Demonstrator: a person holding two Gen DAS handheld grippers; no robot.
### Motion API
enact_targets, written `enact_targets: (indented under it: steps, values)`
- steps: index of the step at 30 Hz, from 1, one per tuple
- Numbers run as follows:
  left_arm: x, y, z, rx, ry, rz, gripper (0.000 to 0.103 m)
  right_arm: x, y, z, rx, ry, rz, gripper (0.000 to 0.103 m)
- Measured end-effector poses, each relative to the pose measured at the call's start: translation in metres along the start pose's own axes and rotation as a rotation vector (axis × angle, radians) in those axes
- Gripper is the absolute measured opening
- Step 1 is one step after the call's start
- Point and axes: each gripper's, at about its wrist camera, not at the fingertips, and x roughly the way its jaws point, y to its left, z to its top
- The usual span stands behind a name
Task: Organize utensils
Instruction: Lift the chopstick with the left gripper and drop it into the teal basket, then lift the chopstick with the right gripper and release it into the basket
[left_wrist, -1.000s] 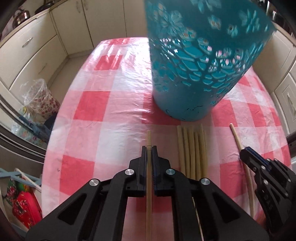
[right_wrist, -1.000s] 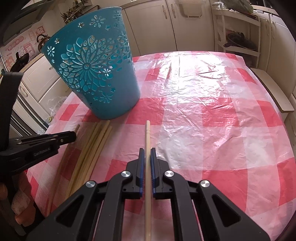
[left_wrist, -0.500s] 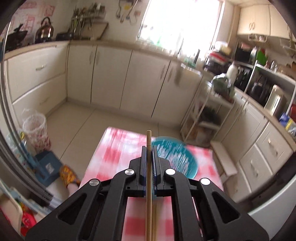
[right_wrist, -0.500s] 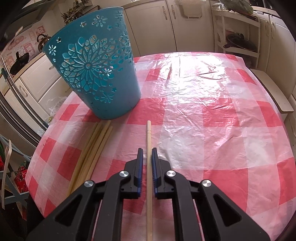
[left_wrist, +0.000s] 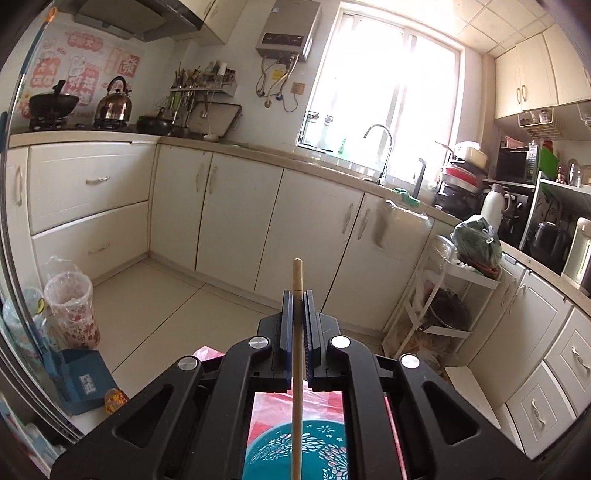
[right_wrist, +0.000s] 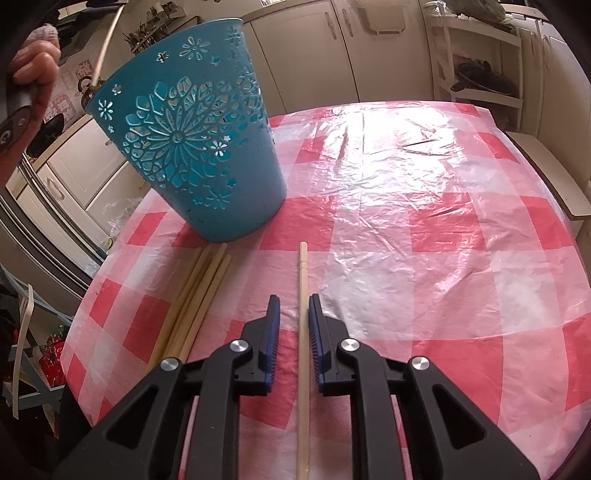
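Chopstick (left_wrist: 297, 354), frame centre, clamped in left tongs (left_wrist: 297, 314) above basket (left_wrist: 295, 452); right tongs (right_wrist: 294, 317), just opening, straddle a loose chopstick (right_wrist: 303, 332).

Pink wall stickers (left_wrist: 85, 70) w/ Chinese chars, illegible, QR label on blue box (left_wrist: 85, 383)

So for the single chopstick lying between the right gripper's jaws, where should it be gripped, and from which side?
Grip the chopstick on its shaft, toward the end near the camera, from above, with the right gripper and its jaws either side. It lies flat on the tablecloth, lengthwise between the jaws, which have just been opening and do not press it.
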Motion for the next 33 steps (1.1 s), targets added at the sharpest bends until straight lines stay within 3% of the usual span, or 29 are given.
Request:
enact_targets:
  steps: [6, 14, 17, 19, 21, 22, 26, 29, 30, 33]
  values:
    - [0.016, 0.005, -0.029, 0.005, 0.031, 0.018, 0.005, 0.000, 0.001, 0.000, 0.000, 0.000, 0.007, 0.018]
    - [0.020, 0.006, -0.062, 0.124, 0.133, 0.061, 0.006, 0.000, -0.001, 0.000, -0.001, 0.003, 0.025, 0.022]
    - [0.016, 0.013, -0.070, 0.158, 0.191, 0.092, 0.019, 0.000, -0.001, 0.000, -0.007, 0.006, 0.039, 0.028]
    - [0.006, 0.023, -0.071, 0.158, 0.188, 0.119, 0.046, 0.000, 0.000, -0.001, -0.013, 0.009, 0.044, 0.031]
    - [-0.012, 0.036, -0.069, 0.154, 0.171, 0.146, 0.054, -0.002, 0.001, -0.001, -0.020, 0.017, 0.034, 0.031]
    - [-0.019, 0.041, -0.068, 0.154, 0.168, 0.146, 0.056, -0.003, 0.002, -0.002, -0.032, 0.020, 0.021, 0.031]
    - [-0.048, 0.065, -0.069, 0.163, 0.169, 0.161, 0.064, -0.002, 0.016, -0.005, -0.138, 0.030, -0.102, 0.015]
    - [-0.065, 0.084, -0.074, 0.149, 0.198, 0.151, 0.065, 0.003, 0.034, -0.009, -0.264, 0.022, -0.206, 0.011]
    - [-0.069, 0.090, -0.077, 0.147, 0.208, 0.148, 0.065, 0.004, 0.038, -0.009, -0.279, 0.023, -0.211, 0.006]
    - [-0.086, 0.107, -0.085, 0.144, 0.231, 0.142, 0.065, -0.003, 0.032, -0.008, -0.211, 0.035, -0.162, 0.006]
